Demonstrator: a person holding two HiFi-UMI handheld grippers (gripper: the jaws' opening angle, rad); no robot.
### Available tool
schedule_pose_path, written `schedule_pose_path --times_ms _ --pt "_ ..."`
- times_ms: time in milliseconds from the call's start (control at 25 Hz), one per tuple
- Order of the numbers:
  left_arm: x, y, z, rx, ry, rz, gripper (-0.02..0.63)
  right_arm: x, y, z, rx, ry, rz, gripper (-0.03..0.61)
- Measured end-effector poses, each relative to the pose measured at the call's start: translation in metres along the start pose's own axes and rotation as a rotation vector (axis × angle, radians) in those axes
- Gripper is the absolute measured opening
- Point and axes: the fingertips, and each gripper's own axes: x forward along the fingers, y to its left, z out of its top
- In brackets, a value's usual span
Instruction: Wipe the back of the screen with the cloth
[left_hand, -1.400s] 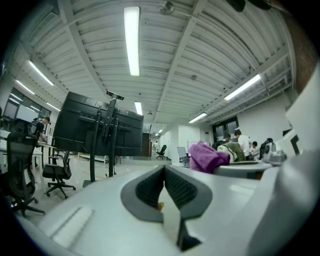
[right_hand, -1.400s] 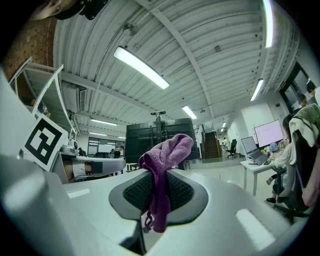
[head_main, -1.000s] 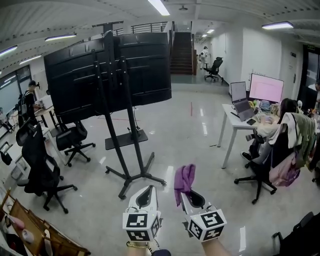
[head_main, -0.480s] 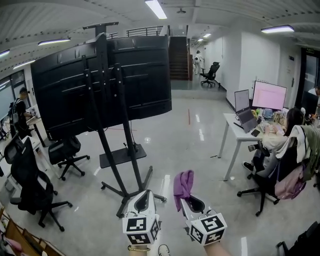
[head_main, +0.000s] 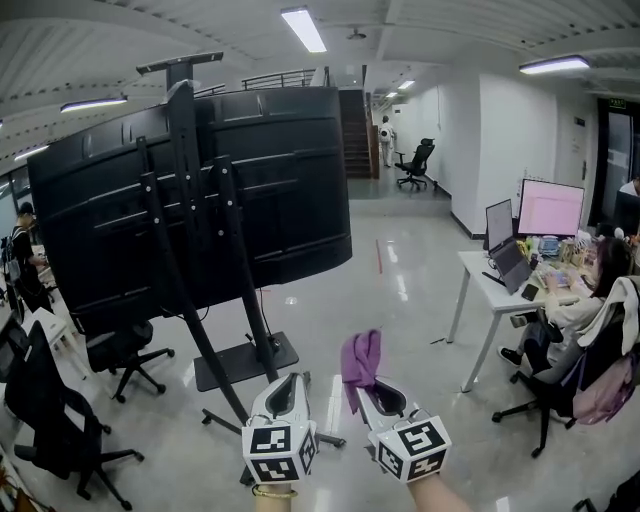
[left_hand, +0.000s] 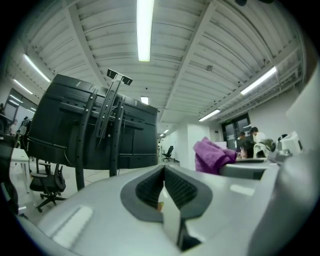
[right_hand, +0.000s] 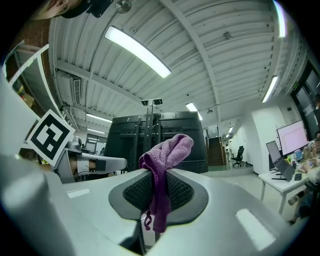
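Front of black screen (head_main: 270, 180) turned away; stand (head_main: 183, 120) base partly behind left gripper (head_main: 291, 382), itself closed and empty. Purple, crumpled cloth (head_main: 361, 362) clamped in right gripper (head_main: 368, 390), well short of the screen's back.

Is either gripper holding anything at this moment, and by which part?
The right gripper grips the purple cloth near its middle: a bunch stands above the jaws, a tail hangs below. The left gripper is shut on nothing.
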Motion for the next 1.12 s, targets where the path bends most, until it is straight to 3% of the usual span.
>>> schedule_pose_path --times_ms 320,520,840,1120 --pt "0.103 0.024 0.014 -0.007 0.037 -0.038 0.008 0.091 -0.054 0.006 -0.060 -0.001 -0.011 0.054" --pt "0.175 0.038 0.031 0.025 0.033 -0.023 0.008 0.172 -0.104 0.044 -0.159 -0.074 0.026 0.054" --pt "0.322 0.075 0.084 0.048 -0.009 0.032 0.008 0.325 -0.199 0.189 -0.443 -0.230 0.088 0.054" --pt "0.427 0.110 0.152 0.103 -0.090 0.122 0.008 0.459 -0.248 0.335 -0.729 -0.357 0.061 0.054"
